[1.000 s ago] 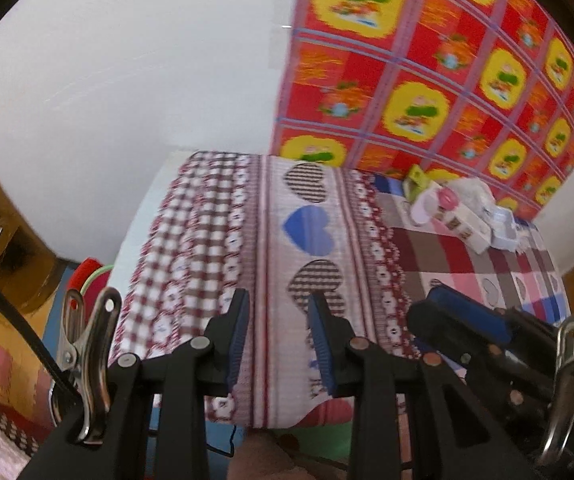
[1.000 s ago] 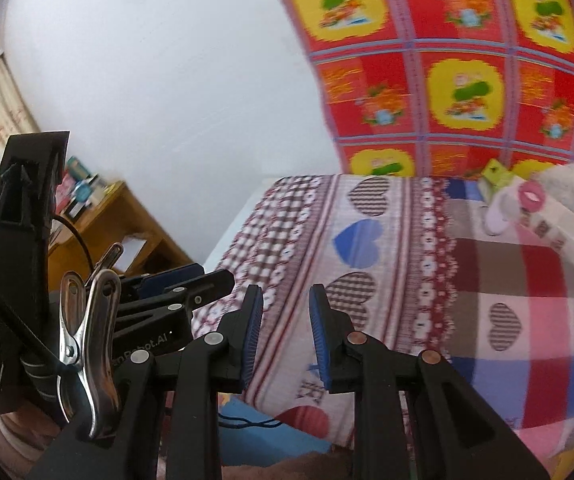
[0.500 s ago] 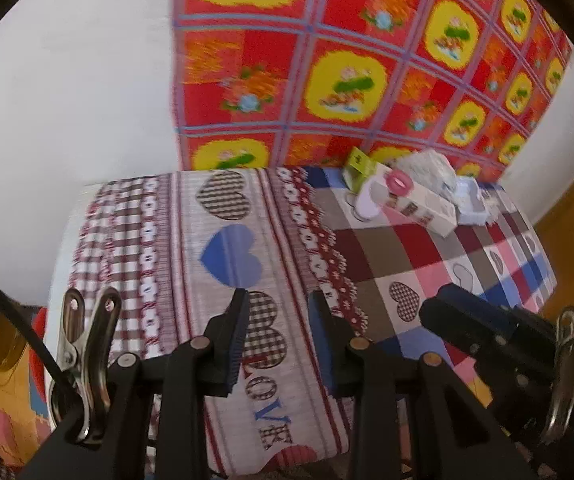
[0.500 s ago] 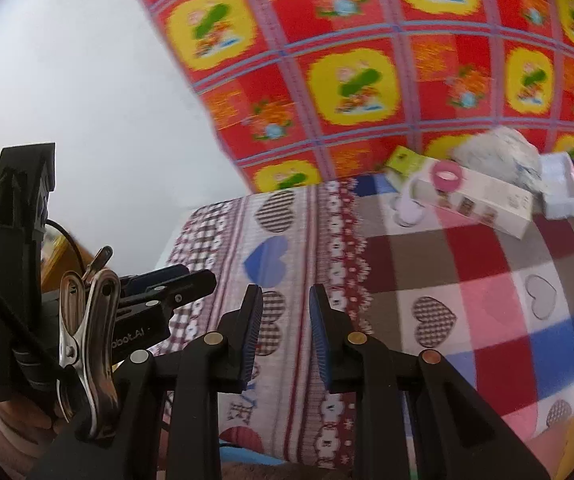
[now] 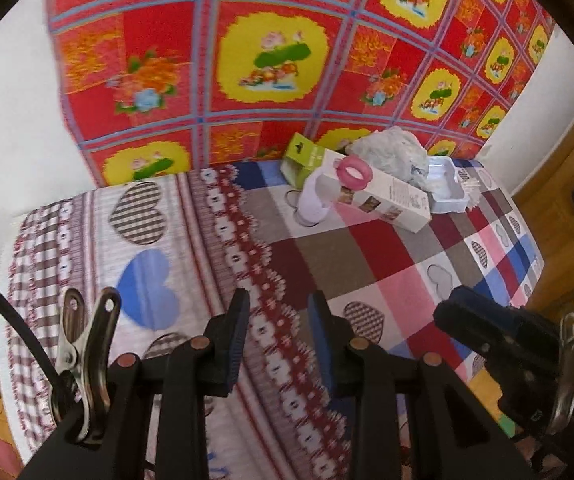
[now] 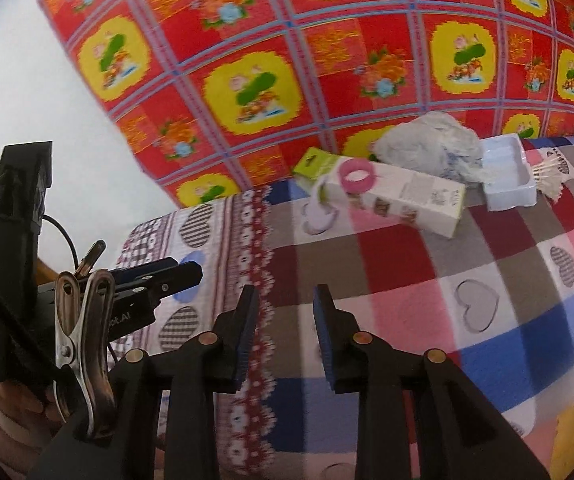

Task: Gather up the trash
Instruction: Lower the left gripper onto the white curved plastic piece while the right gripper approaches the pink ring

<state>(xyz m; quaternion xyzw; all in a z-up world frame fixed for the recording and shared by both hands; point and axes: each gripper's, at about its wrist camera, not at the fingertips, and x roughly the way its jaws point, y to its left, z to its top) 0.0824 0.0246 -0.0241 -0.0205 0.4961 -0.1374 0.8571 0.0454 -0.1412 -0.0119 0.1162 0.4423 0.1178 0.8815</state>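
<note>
A heap of trash lies at the far edge of the heart-patterned cover. It holds a long white carton (image 5: 383,200) (image 6: 407,200) with a pink ring (image 5: 354,172) (image 6: 356,176) on it. Around the carton are a green box (image 5: 301,158), a lilac cup (image 5: 313,204), a crumpled white bag (image 5: 391,152) (image 6: 427,144) and a white plastic tray (image 5: 445,188) (image 6: 507,172). My left gripper (image 5: 278,300) hovers open over the cover, well short of the heap, with nothing between its fingers. My right gripper (image 6: 285,296) is beside it, its jaws opening and empty.
The checked cover (image 5: 327,264) drapes a bed or table whose right edge drops to a wooden floor (image 5: 559,220). A red and yellow floral cloth (image 5: 247,60) hangs on the white wall behind. White sticks (image 6: 547,178) lie past the tray.
Both grippers have swung right and moved closer to the heap, which now sits nearer the middle of each view. The right jaws stand slightly wider.
</note>
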